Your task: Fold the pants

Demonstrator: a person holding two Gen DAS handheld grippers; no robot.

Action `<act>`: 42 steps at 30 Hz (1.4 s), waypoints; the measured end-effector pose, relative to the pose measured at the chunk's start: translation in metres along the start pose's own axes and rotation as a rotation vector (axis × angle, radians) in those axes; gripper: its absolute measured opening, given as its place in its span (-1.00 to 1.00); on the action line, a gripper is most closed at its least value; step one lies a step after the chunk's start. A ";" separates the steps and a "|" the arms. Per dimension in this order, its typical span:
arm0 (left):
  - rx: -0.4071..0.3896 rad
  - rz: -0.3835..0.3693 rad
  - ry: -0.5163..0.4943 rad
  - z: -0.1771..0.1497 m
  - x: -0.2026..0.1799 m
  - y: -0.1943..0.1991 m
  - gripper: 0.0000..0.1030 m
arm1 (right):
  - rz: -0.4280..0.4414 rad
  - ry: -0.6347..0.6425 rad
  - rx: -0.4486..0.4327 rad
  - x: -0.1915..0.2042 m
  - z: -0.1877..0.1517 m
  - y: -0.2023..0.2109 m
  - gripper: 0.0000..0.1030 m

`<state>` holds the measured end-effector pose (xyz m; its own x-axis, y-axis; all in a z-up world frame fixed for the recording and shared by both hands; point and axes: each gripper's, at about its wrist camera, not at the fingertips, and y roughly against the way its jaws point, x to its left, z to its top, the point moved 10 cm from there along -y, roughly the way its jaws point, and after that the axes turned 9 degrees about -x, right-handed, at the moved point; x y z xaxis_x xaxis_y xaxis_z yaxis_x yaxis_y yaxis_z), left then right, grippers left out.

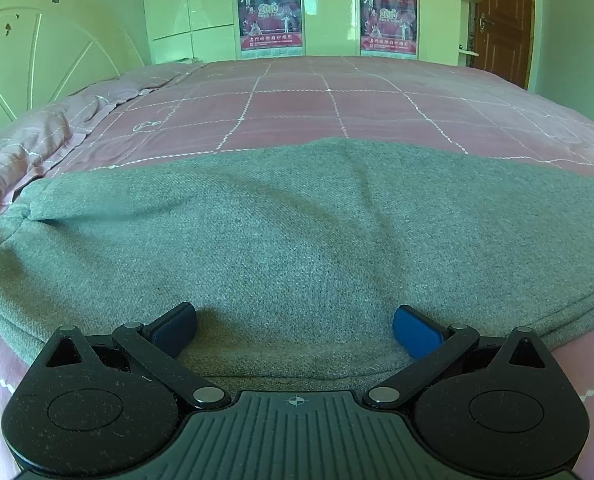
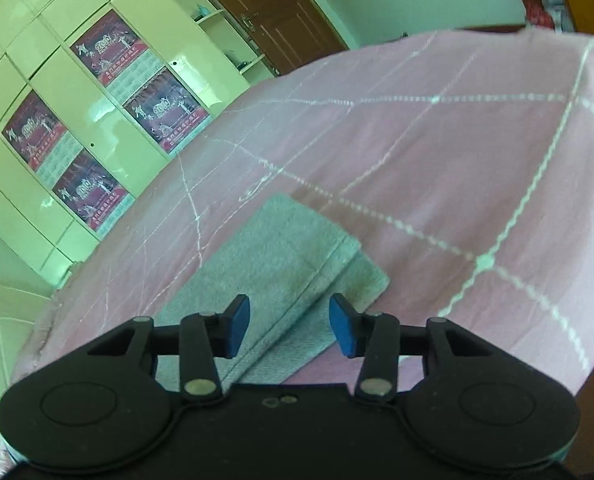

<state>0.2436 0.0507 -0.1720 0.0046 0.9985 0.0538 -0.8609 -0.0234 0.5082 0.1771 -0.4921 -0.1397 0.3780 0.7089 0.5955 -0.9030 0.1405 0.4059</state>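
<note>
Black plastic linkages and blue pads fill the bottom of the left wrist view: the left gripper (image 1: 295,330) stands with its jaws wide apart, nothing between them, poised low over the grey knitted pants (image 1: 297,232). These lie spread across the near side of the pink quilted bedspread with white stitched squares (image 1: 293,100), with a soft crease running through the cloth and a doubled edge at the left. A pale wardrobe with red posters (image 1: 269,16) and a brown wooden door (image 1: 501,20) stand behind the bed.

From the right wrist view, the right gripper (image 2: 289,330) has its blue pads partly apart and clamps nothing; the grey cloth (image 2: 281,256) lies below and beyond them as a layered rectangle with a folded edge running between the pads.

Judging from this, the risk is a shallow bite: closing on only the top layer would peel the stack apart, and dragging the loose knit over the bedspread could skew the edges or bunch the crease.
</note>
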 end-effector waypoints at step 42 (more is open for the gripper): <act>-0.077 -0.077 0.133 0.002 -0.020 0.051 0.41 | 0.311 -0.216 0.420 0.105 -0.121 -0.001 -0.64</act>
<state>0.2007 0.0296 -0.1456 0.0086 0.9950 -0.0994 -0.8969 0.0516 0.4392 0.1932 -0.3342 -0.1613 0.1797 0.5093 0.8416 -0.8367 -0.3709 0.4030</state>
